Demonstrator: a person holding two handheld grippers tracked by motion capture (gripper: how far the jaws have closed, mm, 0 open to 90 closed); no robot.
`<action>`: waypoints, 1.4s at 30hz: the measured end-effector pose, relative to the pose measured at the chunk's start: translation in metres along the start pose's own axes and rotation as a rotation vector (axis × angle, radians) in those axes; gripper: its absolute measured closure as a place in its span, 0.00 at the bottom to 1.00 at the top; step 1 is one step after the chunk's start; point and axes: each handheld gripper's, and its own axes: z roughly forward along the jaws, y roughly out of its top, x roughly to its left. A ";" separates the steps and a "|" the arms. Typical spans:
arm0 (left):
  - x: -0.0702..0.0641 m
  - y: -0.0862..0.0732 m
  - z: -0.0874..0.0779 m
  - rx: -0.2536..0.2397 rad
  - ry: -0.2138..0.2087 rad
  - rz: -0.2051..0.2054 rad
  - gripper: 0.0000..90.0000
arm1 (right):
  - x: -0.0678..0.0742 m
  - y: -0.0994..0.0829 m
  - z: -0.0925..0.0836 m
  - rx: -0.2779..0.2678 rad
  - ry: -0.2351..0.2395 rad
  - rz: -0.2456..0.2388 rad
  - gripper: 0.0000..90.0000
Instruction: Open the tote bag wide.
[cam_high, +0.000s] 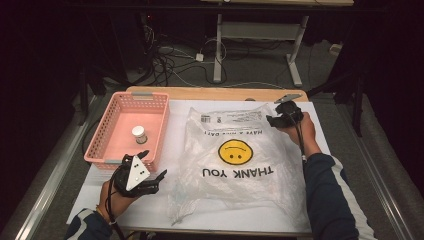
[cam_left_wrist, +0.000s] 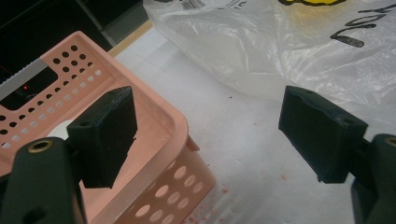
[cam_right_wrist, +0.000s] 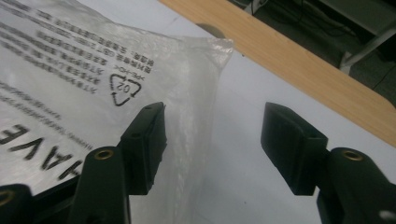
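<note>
Left hand-held gripper (cam_high: 154, 166): nearest the camera, at the near left corner of the plastic bag; its jaws stand spread with nothing between them, one black pad over the basket's near corner, the other over bare white table.
Pink basket (cam_high: 111, 127): left of the bag, well apart from its printed face but just beside its left edge; a small white-capped bottle (cam_high: 138, 133) stands upright inside.
Plastic bag (cam_high: 235, 160): thin, clear and crumpled, lying flat on the table (cam_high: 320, 130) with a yellow smiley and "THANK YOU" printed on it, its barcoded end toward the far side.
Right hand-held gripper (cam_high: 270, 120): at the bag's far right corner; its jaws are partly spread and empty, straddling the bag's edge (cam_right_wrist: 210, 107) without pressing it, one pad over the film and the other over bare table.
Risk, missed pinch: the film lies flat against the table, so the pads could close on air or slide off the edge, judging by how little plastic sits between them.
Risk, one layer only: a pinch there may catch a single sheet or both together; which one cannot be told from the right gripper view.
Risk, drag: with the left hand-held gripper holding nothing, any pull at the far corner would likely slide the whole bag across the smooth table.
Risk, basket: a careless left-hand reach toward the bag could nudge the basket and tip the bottle.
</note>
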 end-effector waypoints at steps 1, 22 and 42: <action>0.000 0.000 0.000 0.001 -0.004 0.000 0.21 | 0.000 0.001 0.006 0.018 0.001 0.005 0.50; 0.000 -0.002 0.006 0.017 -0.026 0.004 0.21 | -0.047 -0.019 0.022 0.173 -0.079 0.174 1.00; -0.001 -0.001 0.002 0.030 0.000 0.013 0.21 | -0.083 -0.098 -0.048 0.207 -0.050 0.306 1.00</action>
